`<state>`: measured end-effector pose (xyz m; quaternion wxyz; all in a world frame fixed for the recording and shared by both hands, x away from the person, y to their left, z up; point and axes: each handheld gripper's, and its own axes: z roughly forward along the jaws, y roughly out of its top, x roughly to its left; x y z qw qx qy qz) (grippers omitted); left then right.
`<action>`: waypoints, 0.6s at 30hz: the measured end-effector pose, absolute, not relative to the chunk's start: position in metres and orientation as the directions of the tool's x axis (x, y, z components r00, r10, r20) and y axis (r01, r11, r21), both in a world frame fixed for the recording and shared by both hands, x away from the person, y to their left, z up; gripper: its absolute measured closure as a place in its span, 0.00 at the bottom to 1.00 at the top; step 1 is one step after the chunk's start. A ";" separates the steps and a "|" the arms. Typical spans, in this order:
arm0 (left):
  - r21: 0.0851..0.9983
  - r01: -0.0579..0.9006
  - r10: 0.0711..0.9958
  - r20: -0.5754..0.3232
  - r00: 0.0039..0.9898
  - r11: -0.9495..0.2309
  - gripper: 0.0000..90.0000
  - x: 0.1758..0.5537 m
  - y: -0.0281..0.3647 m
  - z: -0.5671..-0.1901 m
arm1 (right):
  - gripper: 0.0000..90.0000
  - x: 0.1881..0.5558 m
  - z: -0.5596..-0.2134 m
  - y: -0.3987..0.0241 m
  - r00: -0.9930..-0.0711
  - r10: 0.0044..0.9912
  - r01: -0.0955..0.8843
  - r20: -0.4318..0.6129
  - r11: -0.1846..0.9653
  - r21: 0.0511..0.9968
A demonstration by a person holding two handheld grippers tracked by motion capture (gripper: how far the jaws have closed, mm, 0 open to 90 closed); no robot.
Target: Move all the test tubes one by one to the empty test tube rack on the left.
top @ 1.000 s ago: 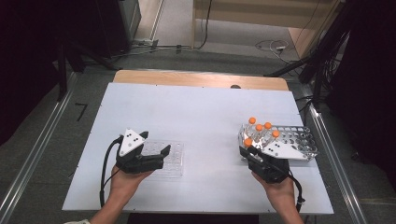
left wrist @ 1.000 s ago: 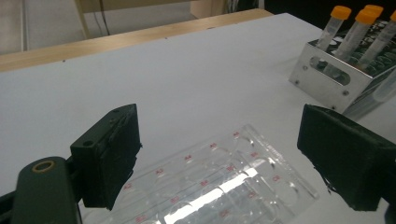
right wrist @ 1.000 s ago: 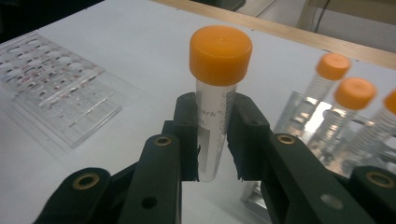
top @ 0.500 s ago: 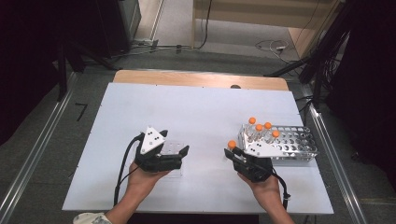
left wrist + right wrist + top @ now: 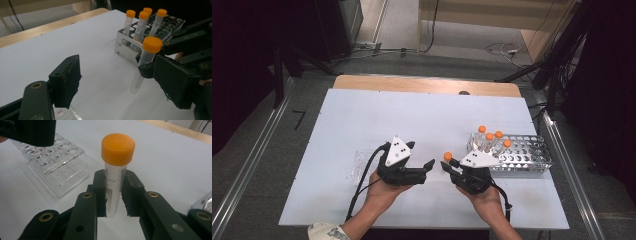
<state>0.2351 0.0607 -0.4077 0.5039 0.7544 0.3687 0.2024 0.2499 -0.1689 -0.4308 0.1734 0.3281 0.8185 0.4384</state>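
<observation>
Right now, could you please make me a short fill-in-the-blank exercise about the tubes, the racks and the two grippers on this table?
1. The right gripper is shut on a tube with an ____ cap.
2. In the metal rack stand ____ capped tubes.
3. The left gripper has nothing between its jaws; they stand ____.
4. The clear plastic rack holds ____ tubes.

Missing words: orange; four; open; no

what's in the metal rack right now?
Four orange-capped tubes stand upright at one end of the metal rack; the other holes visible look empty. A fifth tube is out, clamped in the right gripper. That gripper's grey plate covers the rack's near corner in the high view.
</observation>
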 end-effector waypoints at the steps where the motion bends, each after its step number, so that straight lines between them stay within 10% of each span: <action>1: 0.909 0.350 0.753 -0.064 0.655 -0.228 0.26 0.235 0.059 -0.409 | 0.80 0.250 -0.431 -0.169 -0.724 0.689 0.385 0.004 0.400 0.832; 18: 0.907 0.329 0.658 -0.081 0.749 -0.263 0.60 0.233 0.044 -0.418 | 0.80 0.241 -0.438 -0.147 -0.774 0.633 0.365 0.001 0.445 0.818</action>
